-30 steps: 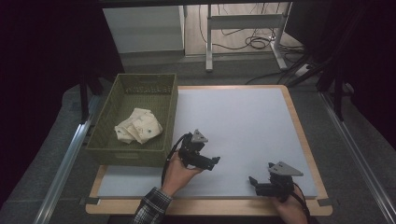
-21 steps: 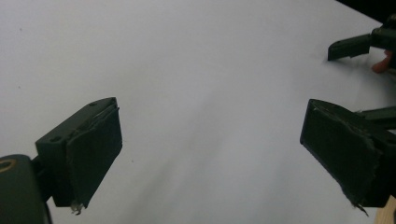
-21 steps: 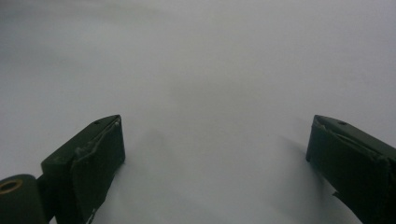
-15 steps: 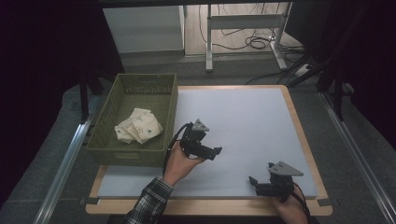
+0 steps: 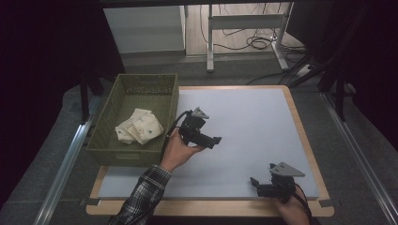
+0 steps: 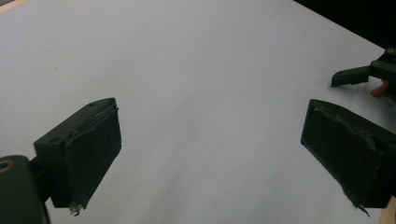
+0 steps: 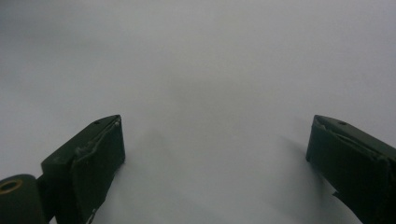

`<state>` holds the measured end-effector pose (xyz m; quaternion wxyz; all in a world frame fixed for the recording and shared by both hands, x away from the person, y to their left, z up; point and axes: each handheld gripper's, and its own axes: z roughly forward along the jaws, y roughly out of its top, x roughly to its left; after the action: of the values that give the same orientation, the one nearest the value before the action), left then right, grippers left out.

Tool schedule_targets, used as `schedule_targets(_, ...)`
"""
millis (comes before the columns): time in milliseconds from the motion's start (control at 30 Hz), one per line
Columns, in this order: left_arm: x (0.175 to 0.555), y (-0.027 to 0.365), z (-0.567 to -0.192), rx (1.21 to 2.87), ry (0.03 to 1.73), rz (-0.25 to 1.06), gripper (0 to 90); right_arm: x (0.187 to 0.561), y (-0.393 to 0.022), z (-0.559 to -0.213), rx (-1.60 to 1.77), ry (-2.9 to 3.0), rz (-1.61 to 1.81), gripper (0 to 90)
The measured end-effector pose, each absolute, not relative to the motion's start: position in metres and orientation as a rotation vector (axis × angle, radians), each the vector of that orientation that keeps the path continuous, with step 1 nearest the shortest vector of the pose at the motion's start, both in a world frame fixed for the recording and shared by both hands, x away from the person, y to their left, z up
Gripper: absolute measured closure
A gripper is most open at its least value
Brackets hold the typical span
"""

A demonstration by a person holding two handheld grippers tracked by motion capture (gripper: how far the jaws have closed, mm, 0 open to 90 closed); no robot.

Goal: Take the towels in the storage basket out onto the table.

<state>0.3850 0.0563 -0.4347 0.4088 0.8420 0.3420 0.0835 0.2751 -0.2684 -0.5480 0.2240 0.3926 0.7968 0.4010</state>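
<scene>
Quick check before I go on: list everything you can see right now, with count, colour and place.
basket: 1, olive green, left edge of the table, partly off the mat
cloth: 1, cream with small dark marks, crumpled inside the basket
mat: 1, white, covering the tabletop
table: 1, light wood rim around the mat
desk frame: 1, pale metal, on the floor beyond the table
left gripper: 1, black, above the mat near the basket, open
right gripper: 1, black, near front right, open

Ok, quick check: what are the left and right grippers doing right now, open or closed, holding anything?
Left gripper: open, holding nothing, raised over the white mat.
Right gripper: open, holding nothing, low at the mat's near edge.
</scene>
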Motion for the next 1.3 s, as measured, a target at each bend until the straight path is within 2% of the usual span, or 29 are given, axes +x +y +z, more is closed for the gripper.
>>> schedule_targets(300,0.402,0.078,-0.416,2.171,0.889,0.262,4.2,0.275,-0.269,-0.548,1.082,2.200,1.109,4.6)
schedule_targets(767,0.422,0.129,-0.412,2.193,0.996,0.344,2.6,0.275,-0.269,-0.548,1.078,2.202,1.107,4.6)
schedule_targets(1300,0.431,0.193,-0.408,2.130,1.135,0.420,1.9,0.275,-0.269,-0.548,1.078,2.203,1.107,4.6)
